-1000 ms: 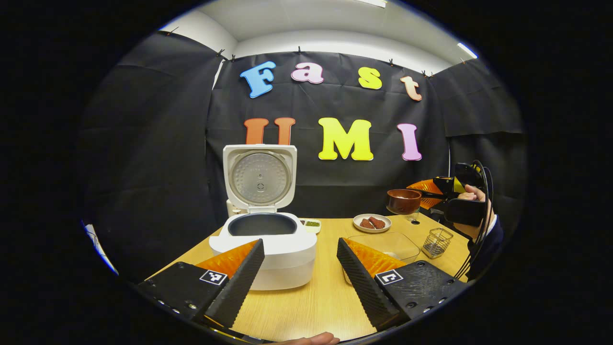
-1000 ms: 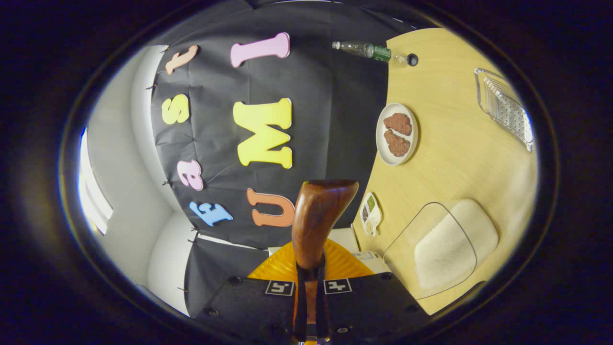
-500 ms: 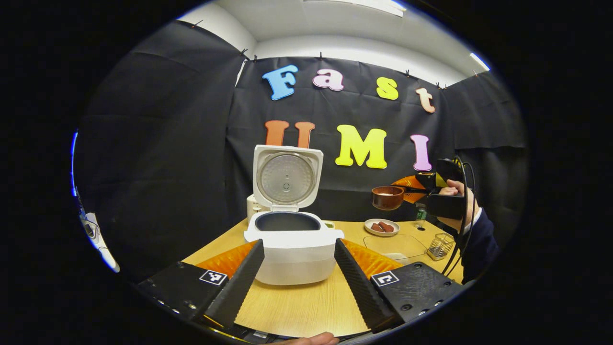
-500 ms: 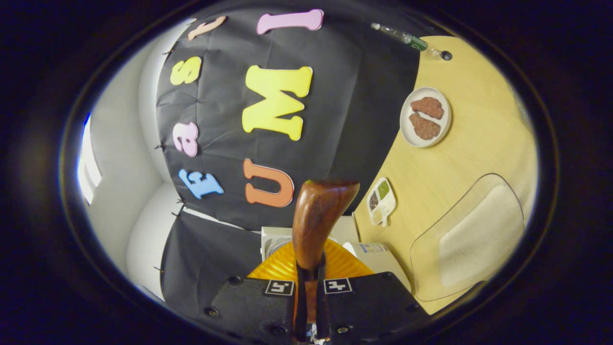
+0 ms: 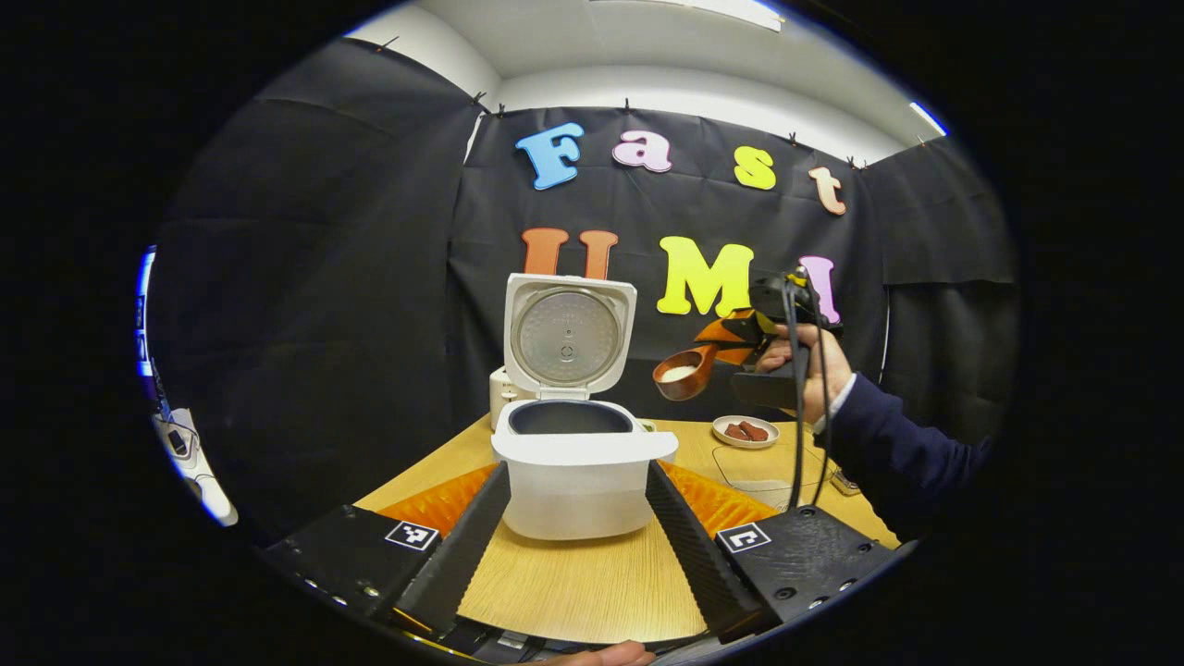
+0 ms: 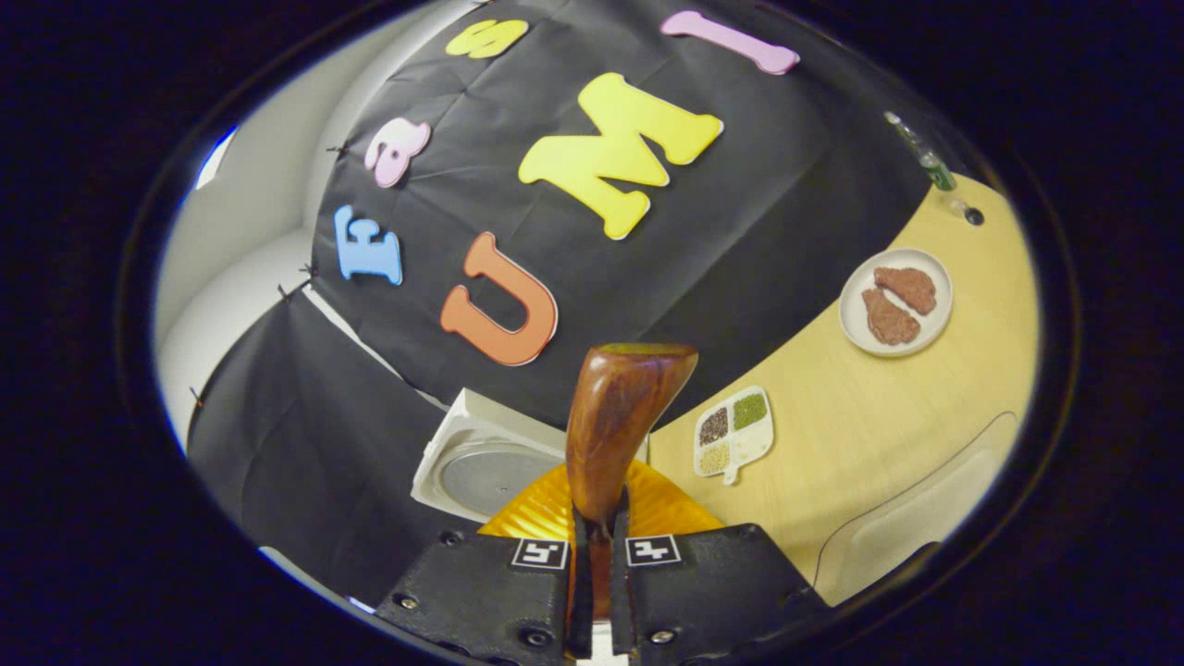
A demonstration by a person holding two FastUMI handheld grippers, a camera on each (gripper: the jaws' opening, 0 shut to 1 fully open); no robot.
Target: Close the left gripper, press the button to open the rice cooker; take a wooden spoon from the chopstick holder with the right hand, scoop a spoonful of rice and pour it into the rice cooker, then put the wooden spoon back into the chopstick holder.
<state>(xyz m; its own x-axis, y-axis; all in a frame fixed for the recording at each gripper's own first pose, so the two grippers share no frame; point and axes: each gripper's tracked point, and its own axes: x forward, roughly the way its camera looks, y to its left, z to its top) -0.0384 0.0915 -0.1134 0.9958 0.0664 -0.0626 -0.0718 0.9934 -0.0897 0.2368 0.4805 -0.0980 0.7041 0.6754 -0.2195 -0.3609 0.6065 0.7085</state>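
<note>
Left gripper view shows the right gripper (image 5: 740,335) clamped on the wooden spoon (image 5: 683,375), rice-laden, just right of the open rice cooker (image 5: 573,453). Left gripper (image 5: 578,518) gapes wide. Carry the bowl over the pot before tipping.

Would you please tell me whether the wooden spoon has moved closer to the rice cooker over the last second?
Yes. In the left gripper view, the wooden spoon has travelled leftward from above the plate toward the open rice cooker.

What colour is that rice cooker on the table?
White, with a dark inner pot: the rice cooker shows best in the left gripper view.
</note>
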